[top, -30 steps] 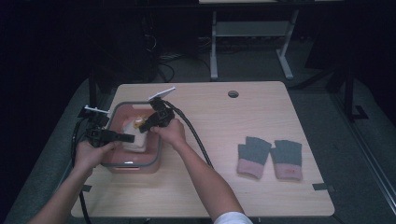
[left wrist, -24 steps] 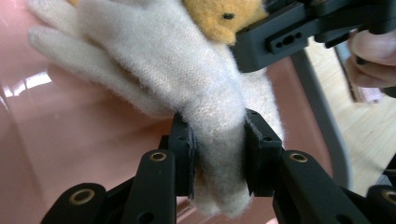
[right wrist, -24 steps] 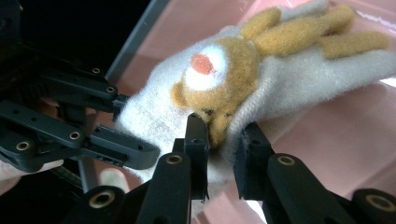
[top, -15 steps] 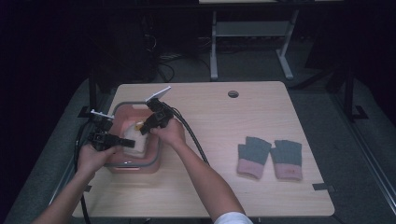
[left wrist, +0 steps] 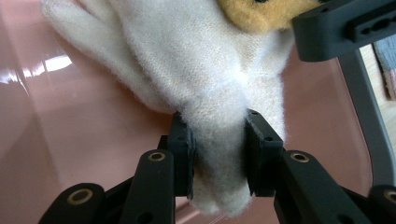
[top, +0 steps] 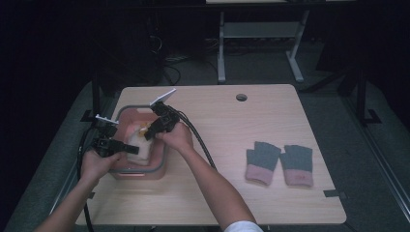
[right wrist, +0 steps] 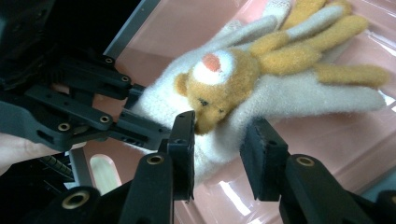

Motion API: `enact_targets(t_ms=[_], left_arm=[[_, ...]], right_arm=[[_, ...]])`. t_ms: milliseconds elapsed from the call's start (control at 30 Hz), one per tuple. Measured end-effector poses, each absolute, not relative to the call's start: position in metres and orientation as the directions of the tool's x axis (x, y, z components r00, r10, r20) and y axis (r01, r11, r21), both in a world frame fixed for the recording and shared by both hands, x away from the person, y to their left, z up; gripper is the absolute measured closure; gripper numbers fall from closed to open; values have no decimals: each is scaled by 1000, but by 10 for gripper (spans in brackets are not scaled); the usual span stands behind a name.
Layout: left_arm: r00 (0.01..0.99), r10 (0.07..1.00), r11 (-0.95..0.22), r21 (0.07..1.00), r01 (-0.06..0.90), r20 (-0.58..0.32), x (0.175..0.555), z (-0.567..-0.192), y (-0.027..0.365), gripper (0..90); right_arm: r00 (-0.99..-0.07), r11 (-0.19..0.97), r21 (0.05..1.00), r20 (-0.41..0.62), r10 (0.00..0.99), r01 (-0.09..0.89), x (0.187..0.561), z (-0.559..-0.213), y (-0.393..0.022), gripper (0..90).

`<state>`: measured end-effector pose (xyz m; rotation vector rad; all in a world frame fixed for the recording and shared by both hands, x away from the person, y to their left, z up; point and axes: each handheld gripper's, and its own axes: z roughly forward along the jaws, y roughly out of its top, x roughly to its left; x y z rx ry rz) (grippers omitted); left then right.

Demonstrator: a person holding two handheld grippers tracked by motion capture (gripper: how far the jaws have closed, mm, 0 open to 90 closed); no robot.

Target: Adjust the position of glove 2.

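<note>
High view looks forward and down over the whole table (top: 270,121); both gripper views sit close inside the pink bin (top: 126,113), sharing the white glove (left wrist: 187,60).

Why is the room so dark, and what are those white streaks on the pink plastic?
High view: light falls on the table, the room behind stays dark. Left gripper view: the streaks are glare on the pink bin; the white glove is soft, too close. Right gripper view: glare patches too, bear face sharp.
</note>
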<state>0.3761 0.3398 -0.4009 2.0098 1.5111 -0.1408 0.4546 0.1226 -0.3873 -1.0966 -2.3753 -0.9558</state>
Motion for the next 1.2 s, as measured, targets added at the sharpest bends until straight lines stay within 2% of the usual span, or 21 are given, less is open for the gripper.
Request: enact_targets(t_ms=[200, 367, 433, 600, 733, 900, 1000, 1167, 1200], left_arm=[[332, 844, -165, 384, 908, -421, 376, -403, 341, 674], [322, 846, -157, 379, 912, -426, 376, -405, 341, 637], [316, 847, -148, 382, 912, -428, 376, -403, 342, 569], [311, 854, -120, 425, 897, -416, 376, -387, 346, 513], [309, 860, -106, 449, 887, -407, 376, -379, 347, 547], [356, 855, -165, 453, 876, -377, 376, -383, 341, 692], [358, 857, -185, 428, 885, -370, 378, -388, 336, 700], [365, 881, -238, 385, 892, -301, 381, -397, 327, 687], [361, 879, -229, 387, 893, -312, 381, -398, 327, 687]], right_arm=[[-639, 451, 452, 563, 525, 769, 456, -382, 117, 625], [-635, 441, 457, 564, 528, 773, 456, -379, 114, 629], [-635, 442, 456, 565, 527, 772, 456, -379, 113, 628], [-640, 438, 466, 562, 524, 768, 455, -375, 109, 627], [-639, 432, 471, 563, 523, 769, 453, -372, 105, 627], [-637, 416, 483, 571, 518, 771, 451, -368, 95, 618], [-642, 417, 489, 565, 518, 766, 450, -367, 92, 614], [-643, 416, 491, 566, 516, 766, 447, -364, 83, 614], [-647, 415, 497, 566, 510, 762, 447, -365, 82, 615]])
